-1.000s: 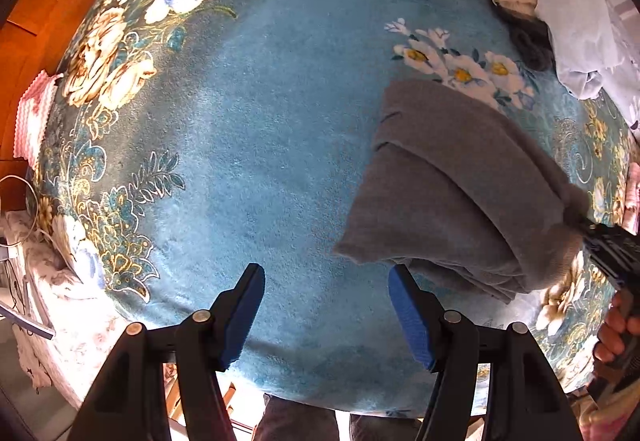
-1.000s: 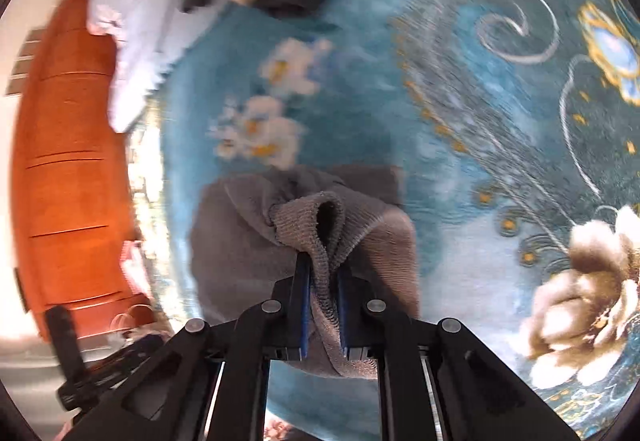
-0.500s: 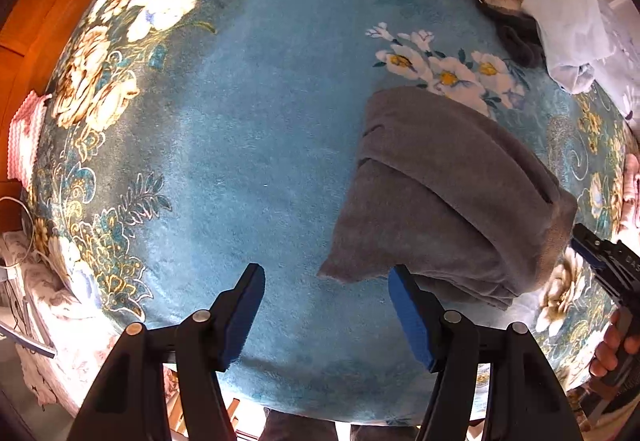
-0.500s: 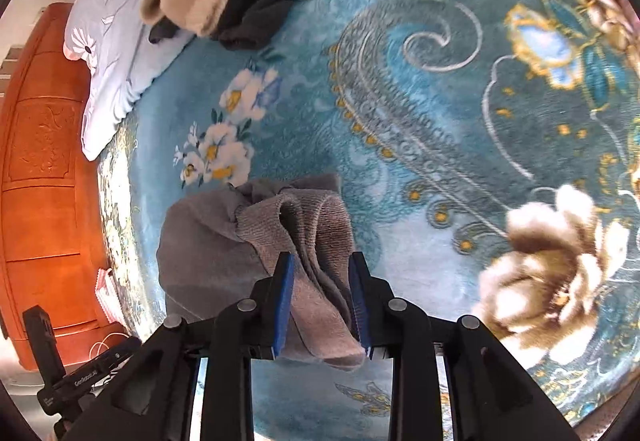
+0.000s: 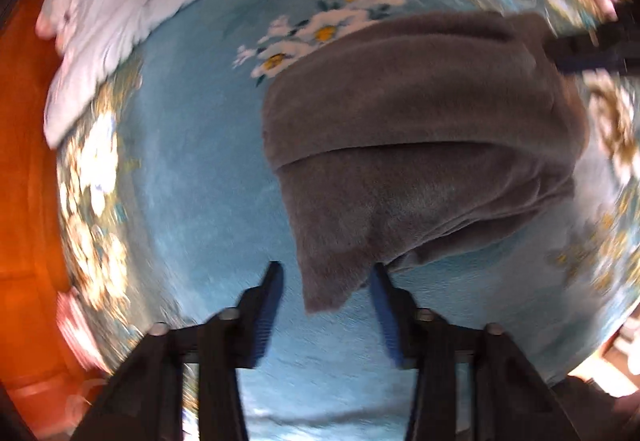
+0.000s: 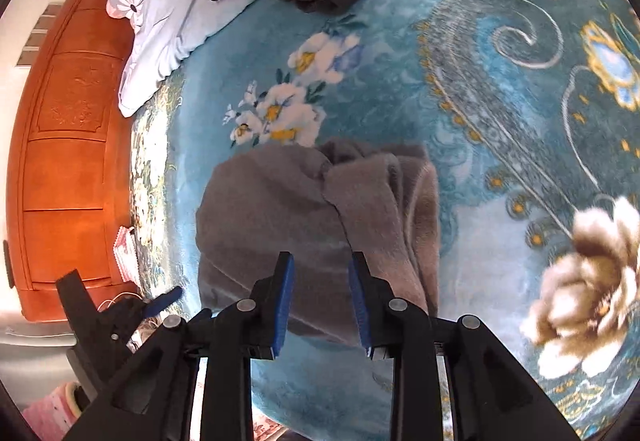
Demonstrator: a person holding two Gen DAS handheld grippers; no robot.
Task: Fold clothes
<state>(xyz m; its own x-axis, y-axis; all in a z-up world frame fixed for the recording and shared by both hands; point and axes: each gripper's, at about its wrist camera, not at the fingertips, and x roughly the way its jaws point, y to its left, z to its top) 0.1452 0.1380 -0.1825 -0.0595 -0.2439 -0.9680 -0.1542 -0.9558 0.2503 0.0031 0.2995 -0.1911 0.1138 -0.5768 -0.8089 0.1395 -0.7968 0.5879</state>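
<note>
A folded grey garment [image 5: 420, 145] is laid on a blue floral blanket [image 5: 200, 161]; both the left gripper [image 5: 326, 281] and the right gripper [image 6: 320, 273] are held open, empty, at its edge.

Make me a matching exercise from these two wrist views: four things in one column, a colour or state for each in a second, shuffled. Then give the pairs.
Things:
1. folded garment
2. blanket
3. left gripper
4. wooden furniture

Descriptions:
A. orange-brown, at the edge of the bed
B. grey, lying in layers on the bed
C. jaws open, a cloth corner between them
D. teal with a flower print

Pairs: 1-B, 2-D, 3-C, 4-A
</note>
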